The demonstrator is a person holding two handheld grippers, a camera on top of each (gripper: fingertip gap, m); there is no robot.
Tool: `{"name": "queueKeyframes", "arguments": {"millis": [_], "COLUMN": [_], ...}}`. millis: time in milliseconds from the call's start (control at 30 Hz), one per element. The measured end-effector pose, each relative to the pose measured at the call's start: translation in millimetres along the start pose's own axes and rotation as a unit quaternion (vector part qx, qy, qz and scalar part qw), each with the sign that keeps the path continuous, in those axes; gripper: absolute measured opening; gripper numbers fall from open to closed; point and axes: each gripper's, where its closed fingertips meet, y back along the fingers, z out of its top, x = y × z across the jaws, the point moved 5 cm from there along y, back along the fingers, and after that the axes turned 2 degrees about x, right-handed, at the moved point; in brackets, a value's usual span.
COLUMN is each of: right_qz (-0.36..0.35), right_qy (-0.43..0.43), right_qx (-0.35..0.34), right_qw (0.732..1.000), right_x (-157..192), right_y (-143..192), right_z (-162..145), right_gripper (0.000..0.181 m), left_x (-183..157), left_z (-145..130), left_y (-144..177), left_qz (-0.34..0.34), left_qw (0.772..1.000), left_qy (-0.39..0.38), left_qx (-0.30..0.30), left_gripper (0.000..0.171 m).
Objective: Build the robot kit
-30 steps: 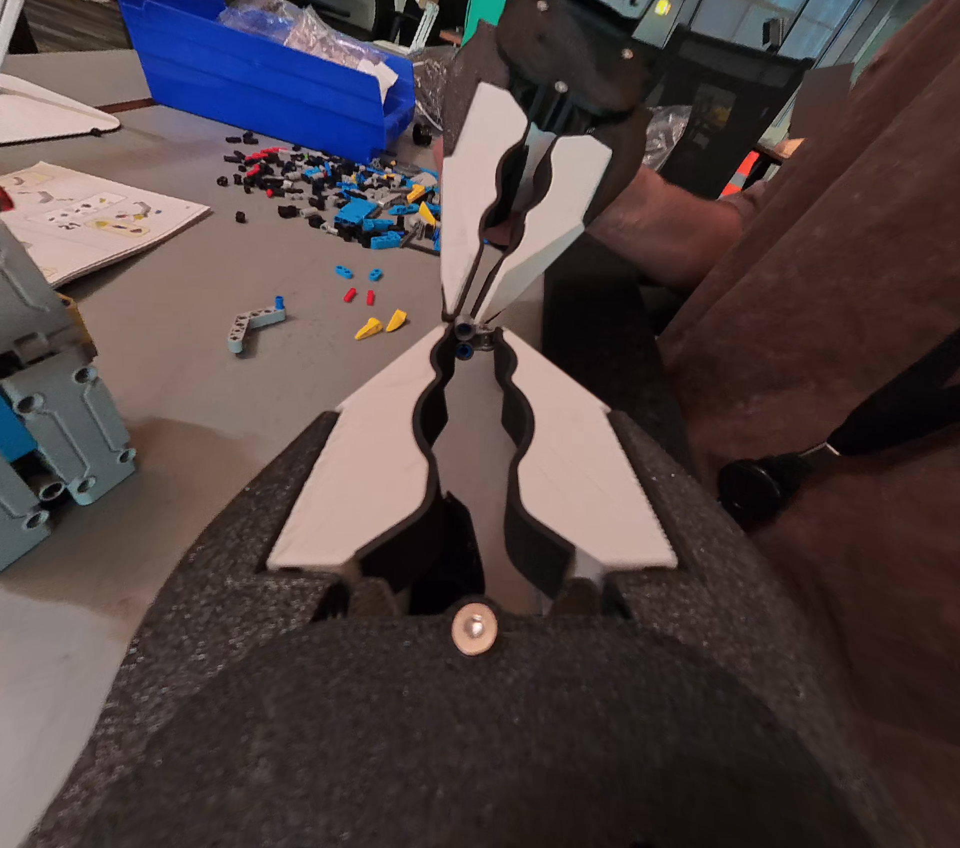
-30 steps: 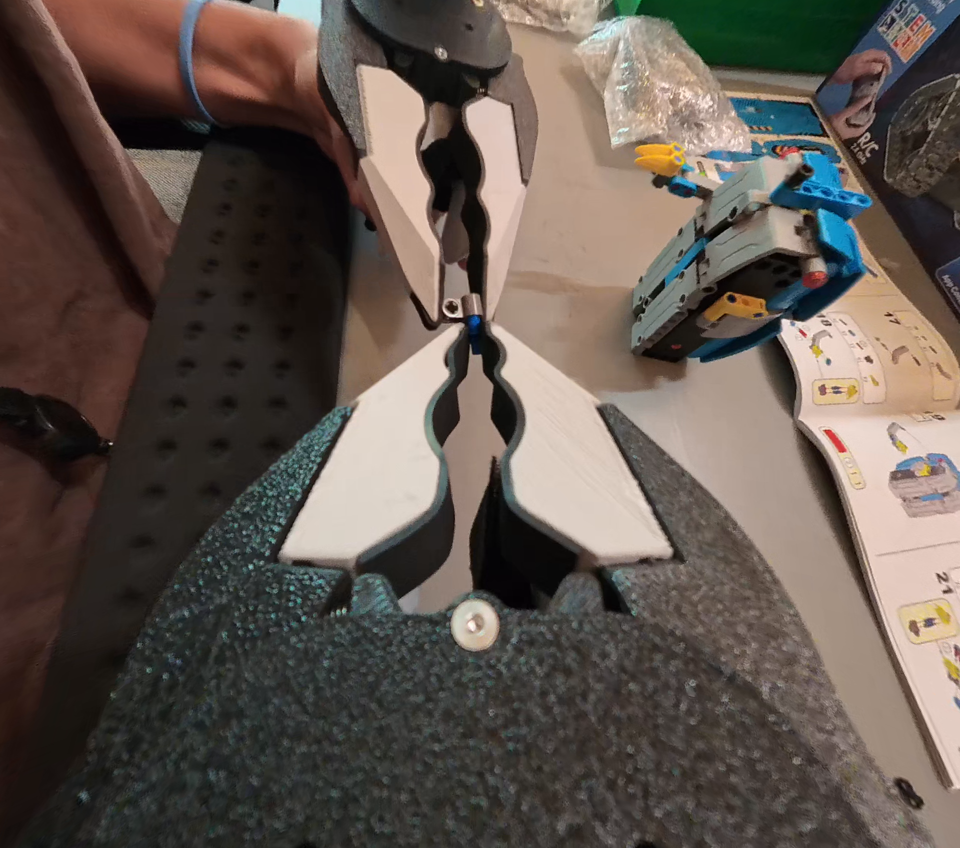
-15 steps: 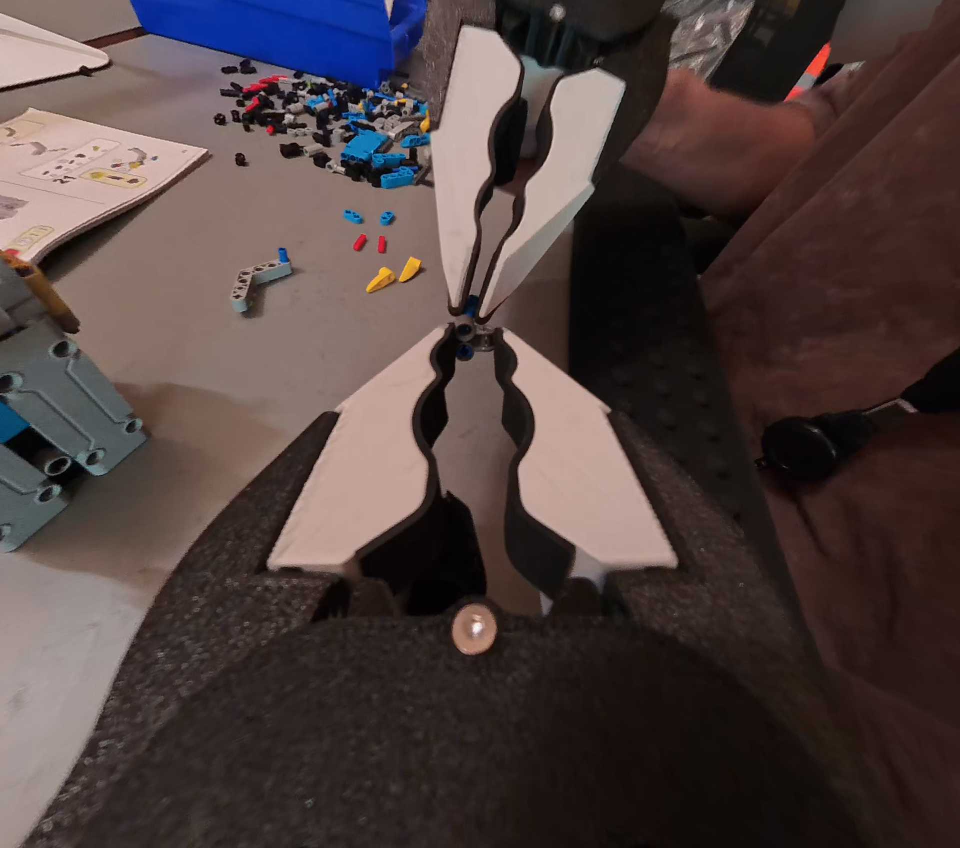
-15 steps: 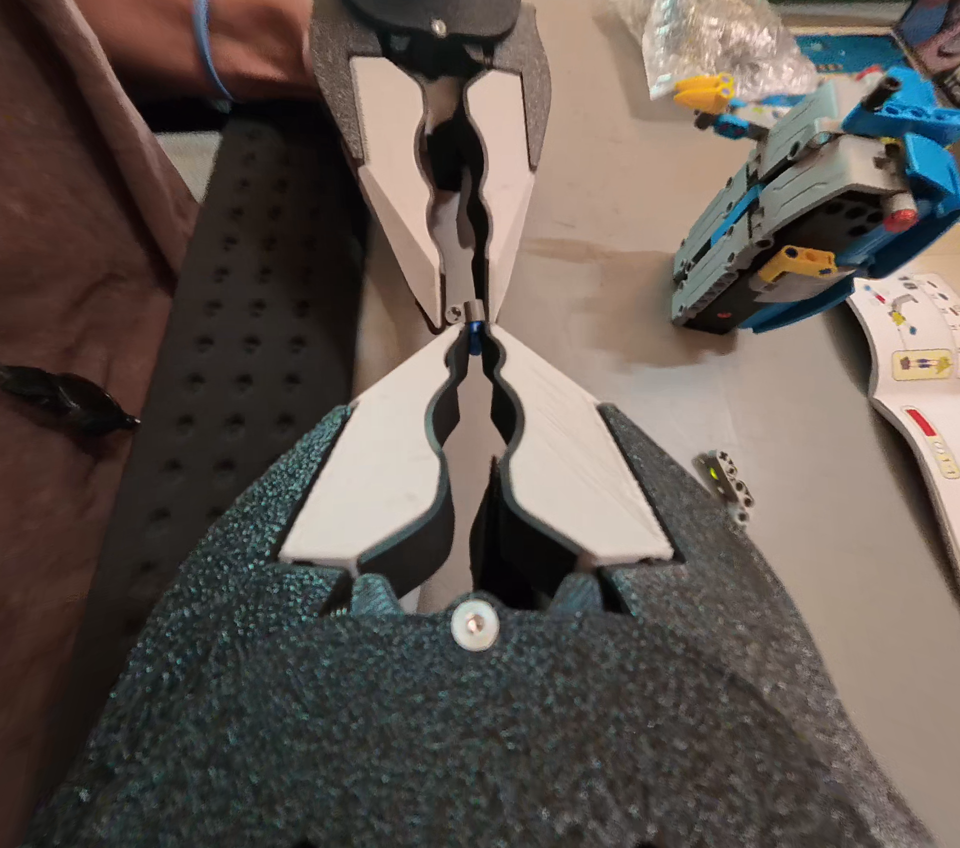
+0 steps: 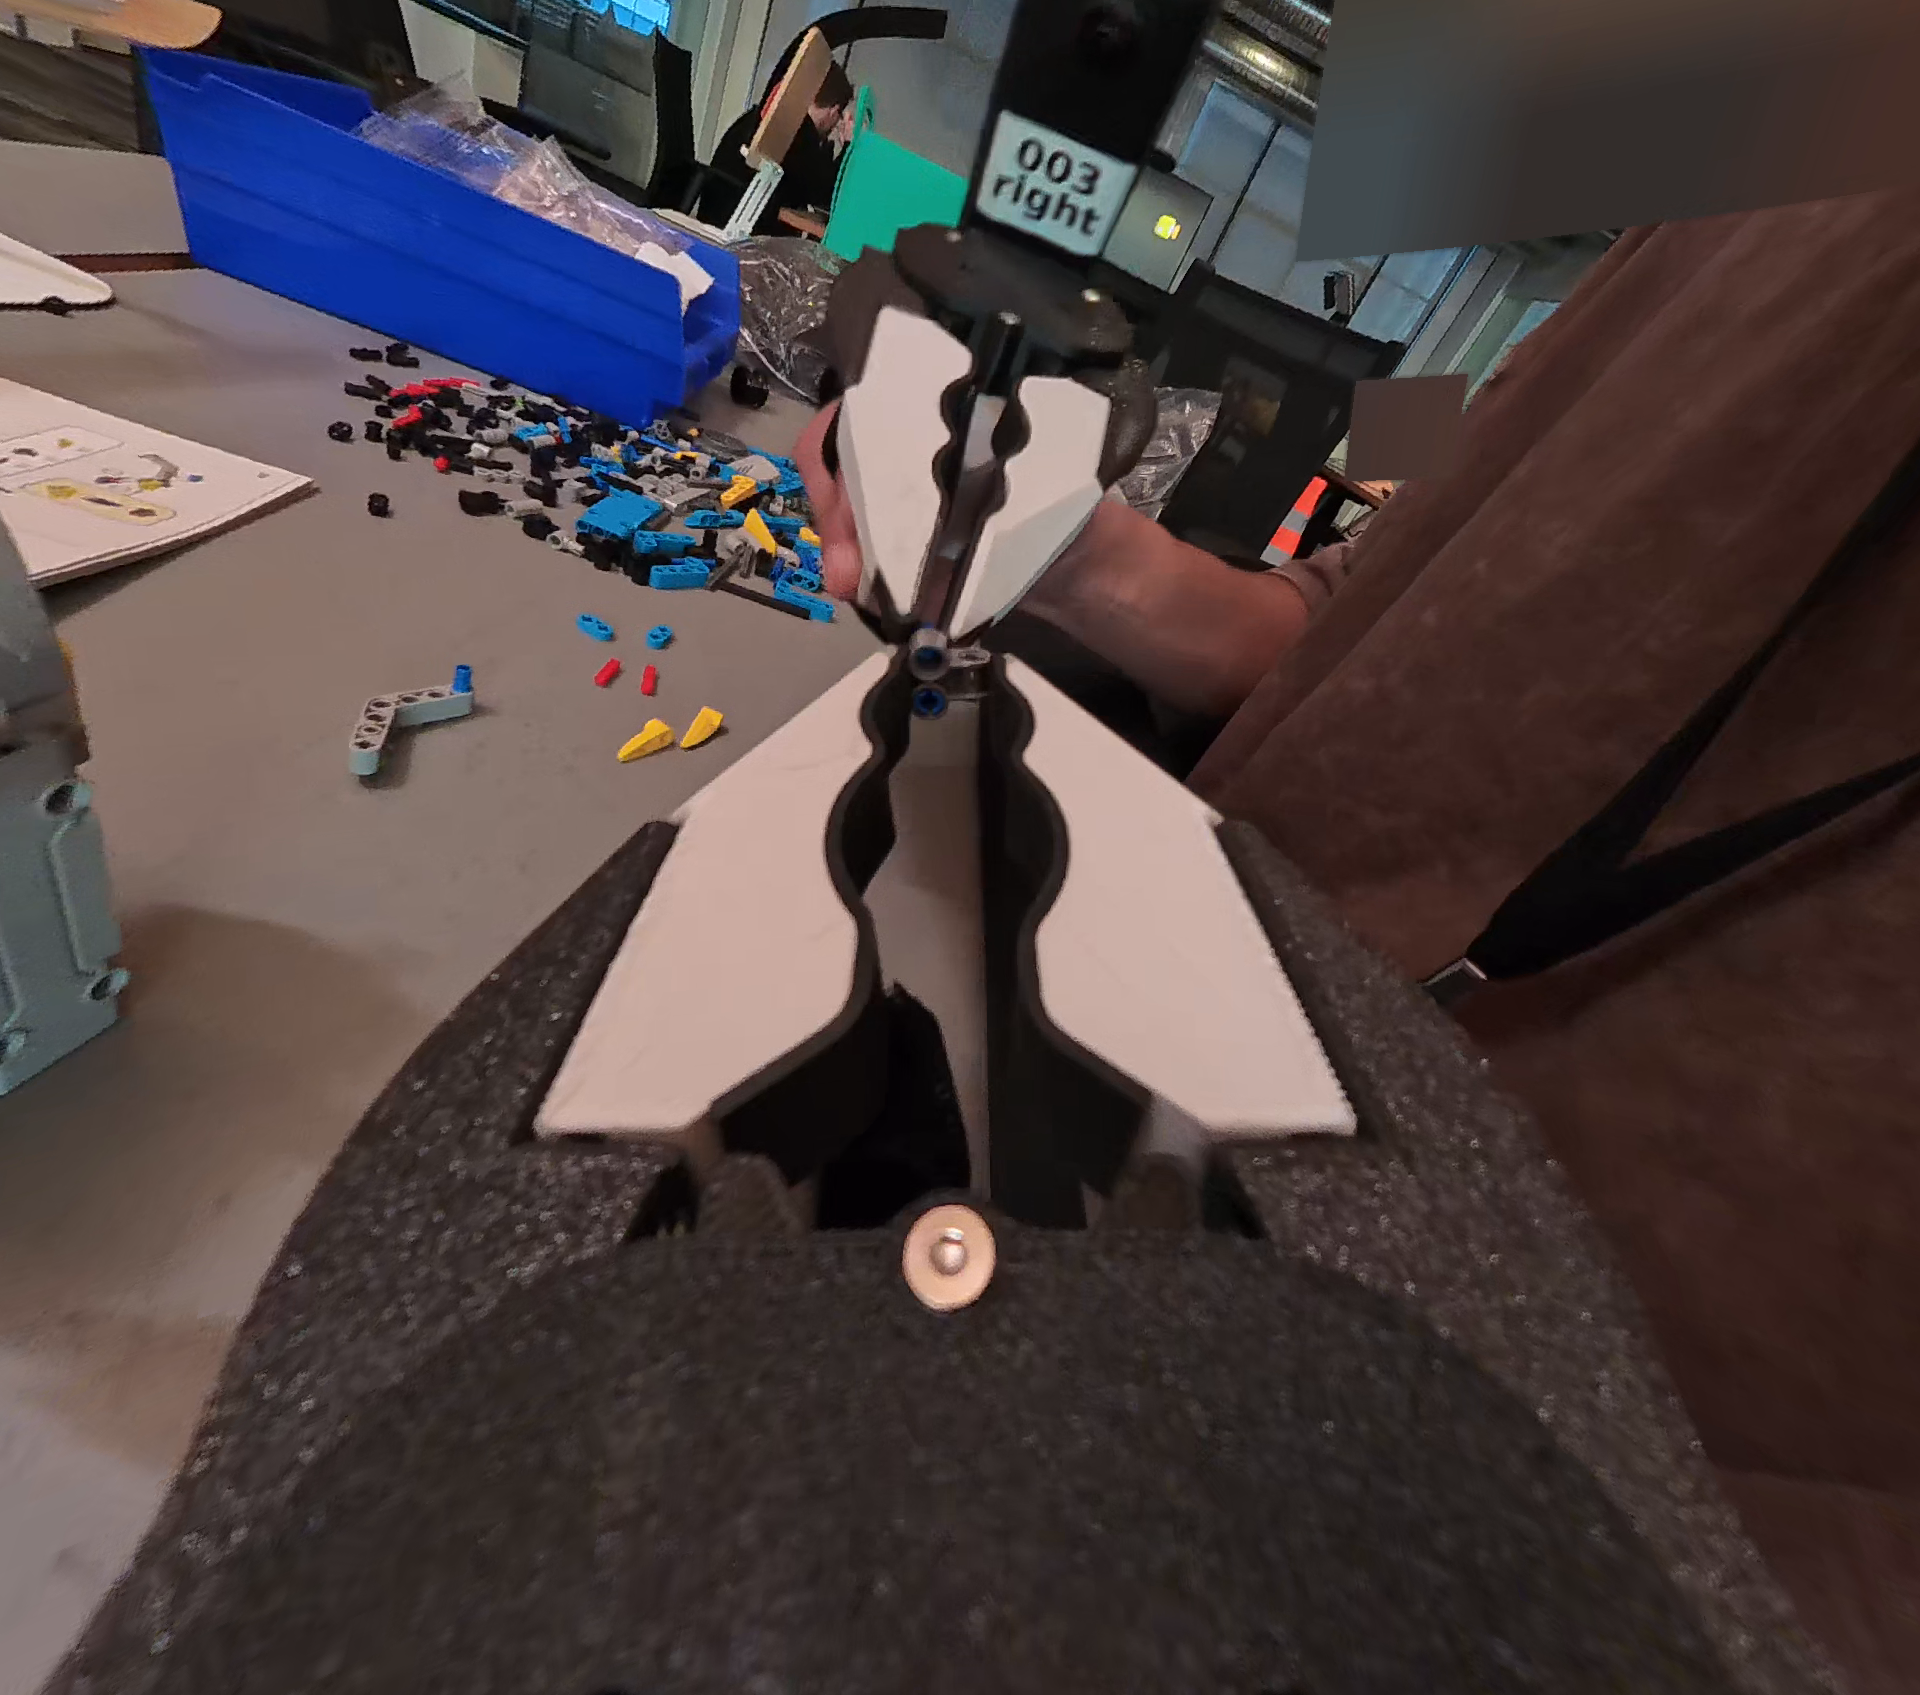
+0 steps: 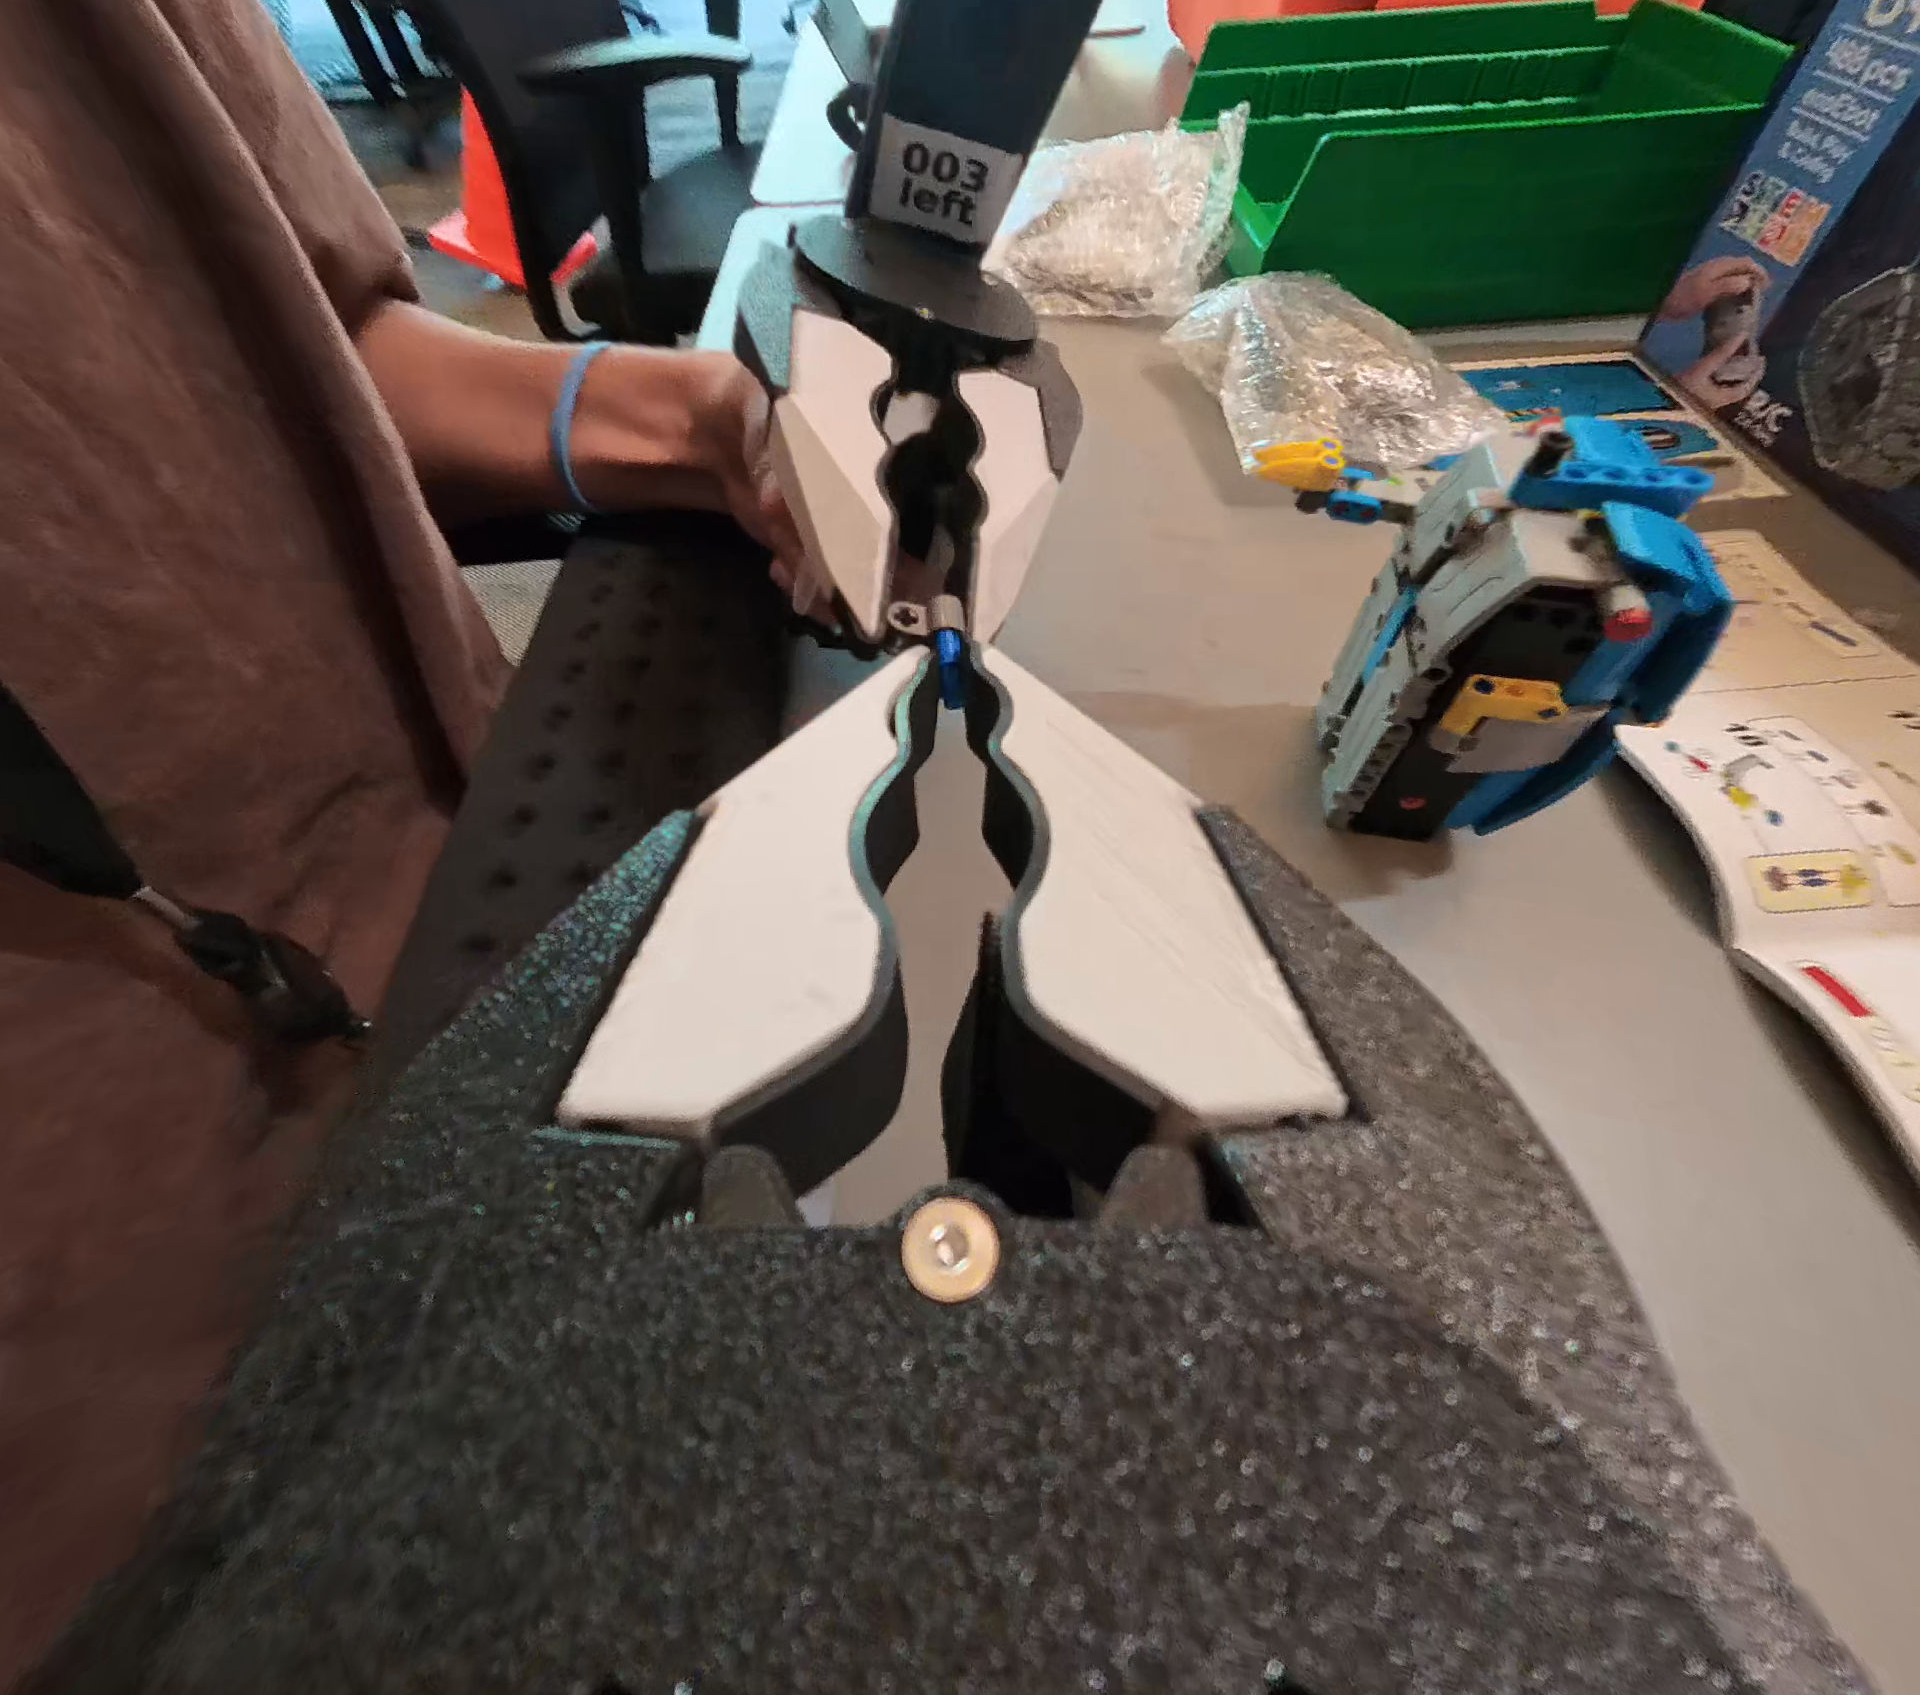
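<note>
Here the two grippers meet tip to tip above the grey table (image 5: 260, 835), off to the side of the half-built blue and grey model (image 6: 1507, 658), on the side nearer the person's brown sleeve.

The right gripper (image 6: 948, 671) has its jaws drawn in narrow on a small blue pin (image 6: 948, 666), pinched at the very tips with one end poking forward. The left gripper (image 5: 935, 695) is likewise closed down tight, holding a small grey connector (image 6: 923, 615) with a cross-shaped hole on its face. The pin's free end sits right against the connector. From these angles it is hard to say whether the pin is already seated in a hole or merely touching it. In the left wrist view, blue pin ends show at the join.

Everything else lies apart from the grippers. Beyond the model, a loose pile of small pieces (image 5: 644, 492) spreads in front of a blue bin (image 5: 436, 253). A grey angled beam (image 5: 405, 710) and two yellow wedges (image 5: 670, 731) lie between the model and the pile. An open instruction booklet (image 6: 1818, 866) lies just beside the model. Clear plastic bags (image 6: 1320, 378) and a green bin (image 6: 1507, 191) sit behind it.
</note>
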Motion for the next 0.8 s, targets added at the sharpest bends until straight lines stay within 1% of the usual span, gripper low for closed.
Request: {"name": "queueKeyframes", "arguments": {"millis": [133,233,300,500,667,800], "right_qz": [-0.003,0.011,0.012,0.007,0.014,0.018], "right_qy": [0.007,-0.007,-0.007,-0.022,-0.057,-0.088], "right_qx": [0.007,-0.01,-0.01,0.017,0.006,-0.014], "right_qw": [1.0,1.0,1.0,1.0,0.998,0.996], "right_x": [1,2,3,2,-3,-8], "right_y": [-1,0,0,0,0,1], "right_z": [4,6,6,-3,-12,-11], "right_gripper": [0.004,0.004,0.004,0.004,0.004,0.005], "left_x": [-2,-4,-4,-2,2,4], "left_z": [2,4,3,-4,-9,-5], "left_y": [1,2,1,-4,-7,-7], "left_qz": [-0.009,-0.023,-0.023,0.008,0.035,0.052], "left_qw": [1.0,0.999,0.999,1.0,0.998,0.997], "left_qy": [0.004,0.015,0.012,-0.017,-0.039,-0.052], "left_qx": [-0.01,-0.019,-0.018,0.013,0.032,0.021], "left_gripper": [0.014,0.014,0.014,0.013,0.014,0.014]}}
